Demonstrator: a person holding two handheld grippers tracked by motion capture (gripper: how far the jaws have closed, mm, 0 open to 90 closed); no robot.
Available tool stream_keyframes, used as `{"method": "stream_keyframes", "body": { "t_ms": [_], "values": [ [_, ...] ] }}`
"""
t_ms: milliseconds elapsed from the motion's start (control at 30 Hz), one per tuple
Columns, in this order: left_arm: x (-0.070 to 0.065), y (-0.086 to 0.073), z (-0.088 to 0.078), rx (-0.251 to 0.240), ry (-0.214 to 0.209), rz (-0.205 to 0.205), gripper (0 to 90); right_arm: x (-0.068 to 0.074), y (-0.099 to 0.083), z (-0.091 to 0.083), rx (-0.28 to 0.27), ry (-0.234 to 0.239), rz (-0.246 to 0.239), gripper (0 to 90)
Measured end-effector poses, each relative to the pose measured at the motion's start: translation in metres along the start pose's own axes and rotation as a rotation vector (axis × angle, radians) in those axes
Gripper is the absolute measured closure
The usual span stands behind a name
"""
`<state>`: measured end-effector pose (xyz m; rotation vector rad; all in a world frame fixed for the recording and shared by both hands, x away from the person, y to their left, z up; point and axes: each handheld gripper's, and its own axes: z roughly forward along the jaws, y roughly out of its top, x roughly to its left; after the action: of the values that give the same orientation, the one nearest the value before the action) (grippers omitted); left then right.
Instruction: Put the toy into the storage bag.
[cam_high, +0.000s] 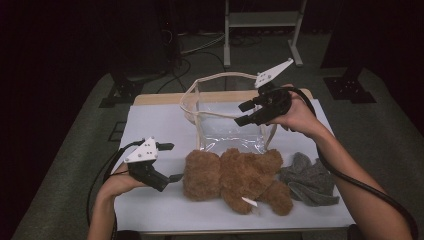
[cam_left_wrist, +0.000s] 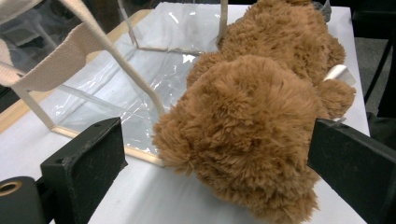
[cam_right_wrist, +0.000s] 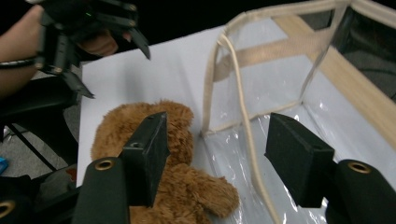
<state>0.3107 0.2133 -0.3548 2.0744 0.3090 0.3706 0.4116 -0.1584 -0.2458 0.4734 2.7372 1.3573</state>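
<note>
Brown plush marks the teddy bear (cam_high: 235, 180), laid on its side on the white-covered surface (cam_high: 160, 205). At the bear's head, the left gripper (cam_high: 170, 162) is held with jaws spread, the head between them but not pinched. A grey cloth (cam_high: 310, 180) is seen just beside the bear's legs. Behind the bear, touching it, a clear bag (cam_high: 225, 125) with cream straps is stood. Above the bag, the right gripper (cam_high: 242, 113) is held spread, nothing gripped.
</note>
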Motion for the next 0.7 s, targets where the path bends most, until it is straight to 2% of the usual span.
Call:
{"method": "stream_keyframes", "body": {
  "t_ms": [167,300,400,567,700],
  "values": [
    [0.001,-0.001,-0.001,-0.005,0.008,-0.003,3.3,0.018,0.001,-0.011,-0.036,0.017,-0.034,34.1],
    [0.002,-0.002,-0.002,-0.004,0.014,-0.005,3.3,0.035,-0.004,-0.008,-0.038,0.056,-0.067,31.7],
    [0.002,-0.005,-0.005,-0.001,0.024,-0.013,3.3,0.047,-0.015,0.005,-0.014,0.082,-0.092,30.0],
    [0.002,-0.006,-0.007,-0.009,0.033,-0.022,3.4,0.059,-0.035,0.034,0.027,0.137,-0.094,28.2],
    [0.002,-0.007,-0.009,-0.011,0.035,-0.024,3.3,0.063,-0.051,0.051,0.073,0.141,-0.101,27.1]
  ]
}}
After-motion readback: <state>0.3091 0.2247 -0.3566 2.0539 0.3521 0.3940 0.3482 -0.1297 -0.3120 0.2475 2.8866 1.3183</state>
